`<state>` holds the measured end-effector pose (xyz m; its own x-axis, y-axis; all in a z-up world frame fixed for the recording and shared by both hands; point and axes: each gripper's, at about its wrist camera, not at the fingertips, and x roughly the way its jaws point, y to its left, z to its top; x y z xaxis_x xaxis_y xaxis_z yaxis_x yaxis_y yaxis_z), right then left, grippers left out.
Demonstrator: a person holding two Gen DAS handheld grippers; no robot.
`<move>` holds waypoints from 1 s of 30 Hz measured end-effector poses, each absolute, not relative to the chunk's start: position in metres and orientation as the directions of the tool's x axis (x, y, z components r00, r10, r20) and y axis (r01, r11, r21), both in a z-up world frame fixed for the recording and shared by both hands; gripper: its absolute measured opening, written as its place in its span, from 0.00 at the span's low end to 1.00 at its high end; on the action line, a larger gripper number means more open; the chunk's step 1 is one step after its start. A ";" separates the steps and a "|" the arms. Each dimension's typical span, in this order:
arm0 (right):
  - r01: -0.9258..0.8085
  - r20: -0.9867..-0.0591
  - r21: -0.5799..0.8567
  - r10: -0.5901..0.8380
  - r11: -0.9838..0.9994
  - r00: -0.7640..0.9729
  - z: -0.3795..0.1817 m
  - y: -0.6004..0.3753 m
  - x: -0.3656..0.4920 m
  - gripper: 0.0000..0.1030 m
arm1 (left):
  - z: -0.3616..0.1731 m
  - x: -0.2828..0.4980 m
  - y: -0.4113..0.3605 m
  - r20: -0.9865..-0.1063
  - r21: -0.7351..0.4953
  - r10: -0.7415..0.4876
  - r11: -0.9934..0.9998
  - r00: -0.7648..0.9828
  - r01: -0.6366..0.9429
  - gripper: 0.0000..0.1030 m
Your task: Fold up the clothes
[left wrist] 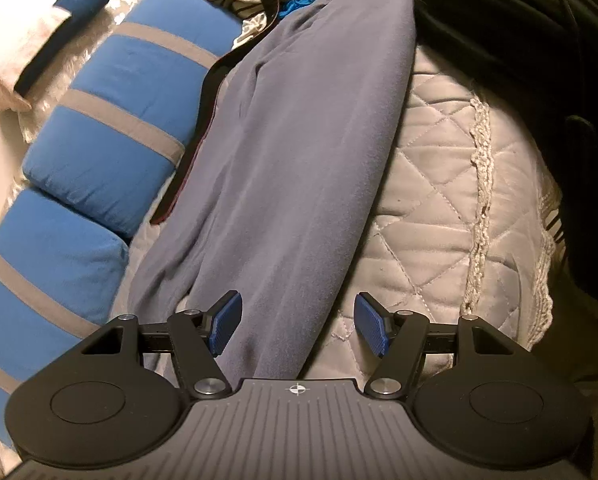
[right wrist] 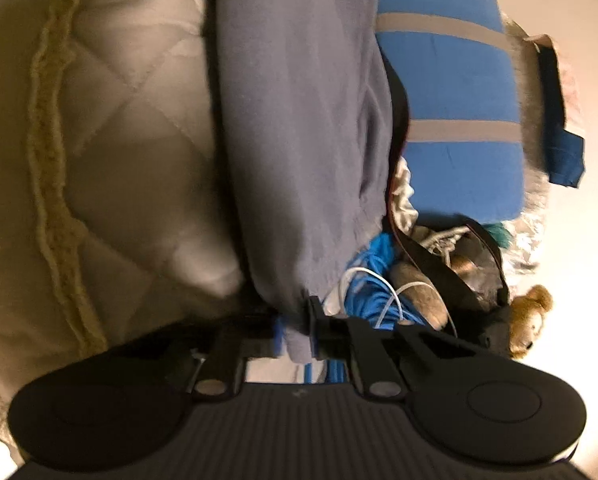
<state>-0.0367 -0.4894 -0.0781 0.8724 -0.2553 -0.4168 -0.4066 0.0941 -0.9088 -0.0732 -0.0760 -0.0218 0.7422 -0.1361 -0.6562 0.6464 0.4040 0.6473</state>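
Note:
A grey-purple garment (left wrist: 291, 152) lies stretched in a long band across a quilted white bedspread (left wrist: 439, 184). My left gripper (left wrist: 298, 326) is open just above one end of it, with the cloth running between the blue pads (left wrist: 373, 328) but untouched. In the right wrist view the same garment (right wrist: 295, 120) runs away from me. My right gripper (right wrist: 295, 336) is shut on its near end, with the cloth bunched between the pads.
Blue pillows with grey stripes (left wrist: 111, 120) line the bed's side; they also show in the right wrist view (right wrist: 455, 120). A black garment (left wrist: 519, 60) lies at the right. A blue cable bundle (right wrist: 375, 280), a dark bag (right wrist: 459, 280) and a teddy bear (right wrist: 531, 320) crowd the far end.

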 end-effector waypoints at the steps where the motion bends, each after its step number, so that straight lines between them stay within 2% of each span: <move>1: -0.413 -0.423 -0.906 -0.244 0.094 0.873 -0.075 -0.490 -0.038 0.08 | -0.020 -0.070 -0.076 -0.667 0.633 -0.136 0.417 0.733 0.652 0.59; 2: -0.409 -0.420 -0.907 -0.244 0.095 0.874 -0.070 -0.491 -0.037 0.08 | -0.019 -0.067 -0.076 -0.678 0.619 -0.137 0.424 0.722 0.661 0.59; 3: -0.402 -0.414 -0.910 -0.245 0.101 0.876 -0.063 -0.492 -0.037 0.07 | -0.018 -0.066 -0.075 -0.688 0.607 -0.140 0.428 0.712 0.670 0.53; 4: -0.393 -0.409 -0.912 -0.248 0.114 0.878 -0.055 -0.493 -0.036 0.06 | -0.017 -0.065 -0.075 -0.701 0.593 -0.141 0.431 0.699 0.681 0.28; 5: -0.385 -0.404 -0.915 -0.249 0.122 0.880 -0.047 -0.494 -0.036 0.06 | -0.016 -0.065 -0.075 -0.715 0.578 -0.140 0.433 0.685 0.692 0.16; 7: -0.375 -0.396 -0.918 -0.243 0.130 0.885 -0.035 -0.496 -0.036 0.06 | -0.017 -0.072 -0.076 -0.711 0.606 -0.116 0.401 0.694 0.687 0.06; 8: -0.373 -0.395 -0.918 -0.240 0.131 0.887 -0.029 -0.496 -0.036 0.06 | -0.020 -0.077 -0.076 -0.702 0.630 -0.106 0.367 0.704 0.684 0.03; 14: -0.402 -0.424 -0.905 -0.229 0.139 0.876 -0.014 -0.499 -0.038 0.06 | -0.040 -0.105 -0.079 -0.652 0.728 -0.072 0.218 0.755 0.650 0.02; 21: -0.481 -0.505 -0.863 -0.268 0.155 0.820 -0.039 -0.495 -0.041 0.07 | -0.062 -0.114 -0.081 -0.604 0.785 -0.037 0.142 0.796 0.603 0.04; 22: -0.495 -0.520 -0.854 -0.286 0.158 0.805 -0.042 -0.494 -0.040 0.30 | -0.062 -0.114 -0.081 -0.605 0.785 -0.035 0.145 0.796 0.602 0.04; 23: -0.502 -0.527 -0.850 -0.304 0.160 0.794 -0.045 -0.493 -0.039 0.33 | -0.060 -0.113 -0.079 -0.611 0.780 -0.029 0.155 0.791 0.607 0.04; 24: -0.518 -0.545 -0.838 -0.316 0.172 0.777 -0.045 -0.492 -0.040 0.46 | -0.058 -0.113 -0.077 -0.620 0.771 -0.022 0.171 0.785 0.614 0.06; 25: -0.523 -0.556 -0.831 -0.318 0.191 0.768 -0.043 -0.491 -0.040 0.64 | -0.054 -0.111 -0.073 -0.629 0.760 -0.015 0.194 0.777 0.620 0.13; 26: -0.512 -0.554 -0.832 -0.311 0.214 0.772 -0.037 -0.490 -0.042 0.71 | -0.049 -0.109 -0.070 -0.635 0.751 -0.011 0.227 0.773 0.620 0.19; 27: -0.500 -0.552 -0.833 -0.304 0.236 0.776 -0.032 -0.489 -0.044 0.81 | -0.043 -0.108 -0.066 -0.635 0.744 -0.008 0.263 0.772 0.614 0.35; 28: -0.489 -0.552 -0.832 -0.300 0.260 0.779 -0.026 -0.489 -0.045 0.84 | -0.036 -0.105 -0.062 -0.637 0.735 -0.005 0.300 0.771 0.609 0.50; 30: -0.448 -0.542 -0.832 -0.307 0.328 0.782 -0.011 -0.486 -0.045 0.88 | -0.021 -0.100 -0.056 -0.657 0.692 -0.014 0.385 0.754 0.611 0.64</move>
<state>-0.0454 -0.4858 -0.0111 0.7823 -0.3066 -0.5423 -0.4477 0.3285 -0.8316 -0.1004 -0.0556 -0.0208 0.7537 -0.0140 -0.6570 0.6106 0.3846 0.6923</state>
